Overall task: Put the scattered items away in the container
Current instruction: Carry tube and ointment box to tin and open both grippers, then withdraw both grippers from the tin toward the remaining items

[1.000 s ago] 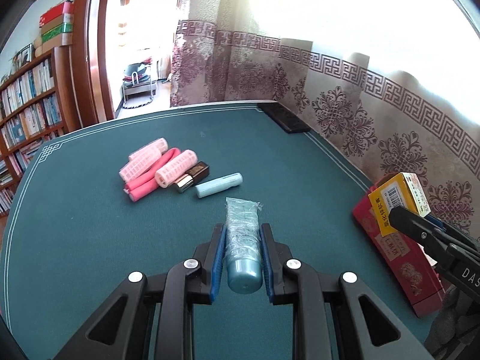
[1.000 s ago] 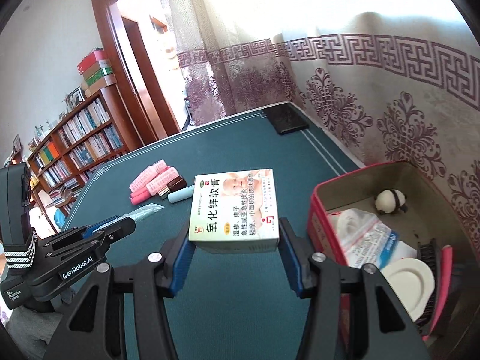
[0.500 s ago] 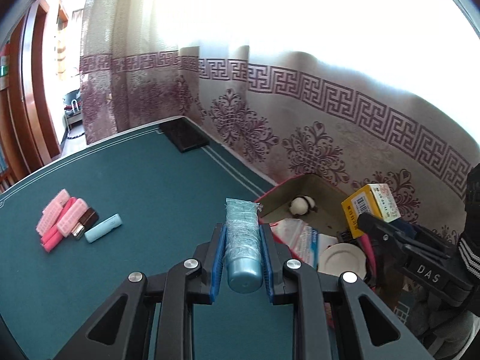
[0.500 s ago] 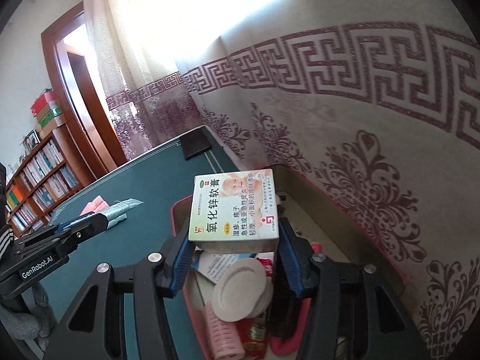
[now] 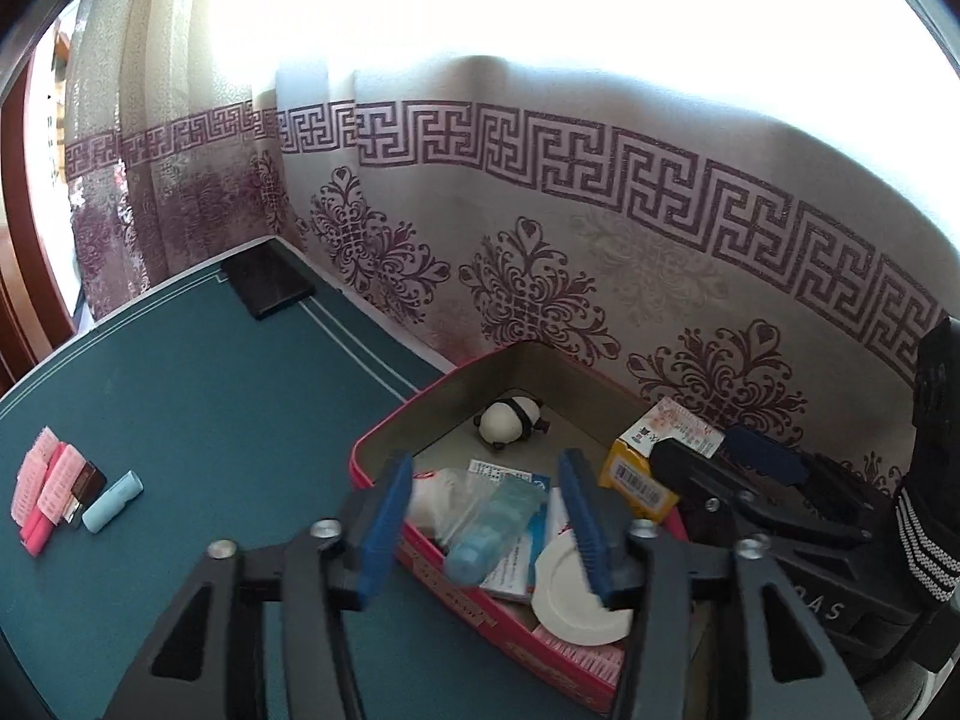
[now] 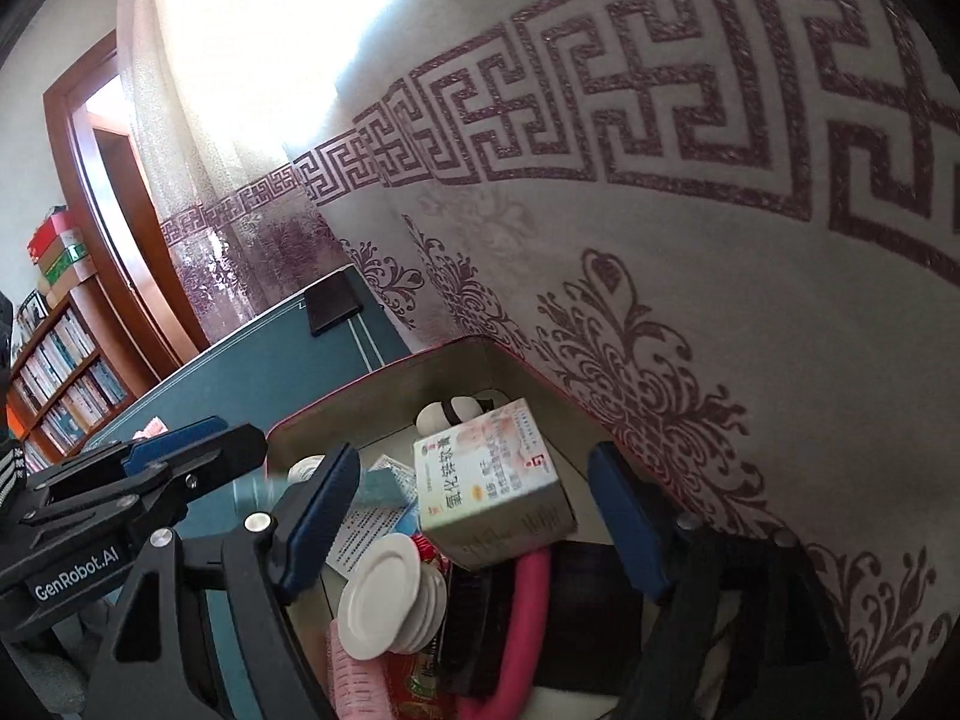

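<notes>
Left tool [image 5: 489, 531]: jaws opening, light soft blue tube [image 5: 492, 525] dropping free into red tin [image 5: 384, 432] | Right tool [image 6: 474, 516]: jaws opening, light stiff ointment carton [image 6: 489, 480] released over tin | Remaining on bench [image 5: 210, 396]: pink hair rollers [image 5: 45, 489], light, crushable, grip mid-barrel.

On the tabletop [image 5: 198, 396] lie perhaps three pink hair rollers [image 5: 51, 483], one blue tube [image 5: 112, 501], one lipstick [image 5: 84, 483].

Tin [image 5: 384, 438] near corner is cut off by frame edge; tube [image 5: 489, 531] is motion-blurred; box [image 6: 492, 480] print is blurred, illegible.
</notes>
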A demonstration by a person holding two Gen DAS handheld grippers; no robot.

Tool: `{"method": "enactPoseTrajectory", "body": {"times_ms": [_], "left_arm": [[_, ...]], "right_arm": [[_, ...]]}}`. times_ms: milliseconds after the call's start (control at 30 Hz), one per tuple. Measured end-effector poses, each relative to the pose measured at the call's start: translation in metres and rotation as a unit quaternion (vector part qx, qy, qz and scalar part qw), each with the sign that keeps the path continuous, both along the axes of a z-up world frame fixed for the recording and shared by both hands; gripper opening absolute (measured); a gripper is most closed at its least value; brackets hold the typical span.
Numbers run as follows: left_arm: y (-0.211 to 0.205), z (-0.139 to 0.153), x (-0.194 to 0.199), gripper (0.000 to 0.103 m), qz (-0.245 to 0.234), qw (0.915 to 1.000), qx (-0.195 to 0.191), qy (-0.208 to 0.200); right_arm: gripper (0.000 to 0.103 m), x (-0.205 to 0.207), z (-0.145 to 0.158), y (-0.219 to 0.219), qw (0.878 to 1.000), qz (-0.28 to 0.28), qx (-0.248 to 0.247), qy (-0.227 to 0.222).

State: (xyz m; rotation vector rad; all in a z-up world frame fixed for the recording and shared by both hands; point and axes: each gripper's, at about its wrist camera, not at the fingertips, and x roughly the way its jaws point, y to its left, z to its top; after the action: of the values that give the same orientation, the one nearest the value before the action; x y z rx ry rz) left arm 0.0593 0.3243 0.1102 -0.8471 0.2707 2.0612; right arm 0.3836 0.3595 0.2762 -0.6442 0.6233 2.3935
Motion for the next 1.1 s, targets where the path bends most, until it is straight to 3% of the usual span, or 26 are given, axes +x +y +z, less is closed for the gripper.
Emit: {"method": "enactPoseTrajectory", "body": {"times_ms": [233, 333, 1100], "left_arm": [[-0.023, -0.004, -0.016, 0.066, 0.045, 0.9989, 0.001, -0.011], [-0.034, -0.005, -0.021, 0.077, 0.057, 0.9982, 0.005, -0.015], [-0.117, -0.017, -0.039, 0.082, 0.140, 0.9899, 0.001, -0.024]], "right_arm": [[0.082, 0.000, -0.002, -0.005, 1.000, -0.001, 0.001, 0.001], [0.082, -0.001, 0.003, -0.011, 1.000, -0.001, 0.009, 0.003], [0.082, -0.041, 0.008, -0.071, 0.998, 0.067, 0.019, -0.010]]}}
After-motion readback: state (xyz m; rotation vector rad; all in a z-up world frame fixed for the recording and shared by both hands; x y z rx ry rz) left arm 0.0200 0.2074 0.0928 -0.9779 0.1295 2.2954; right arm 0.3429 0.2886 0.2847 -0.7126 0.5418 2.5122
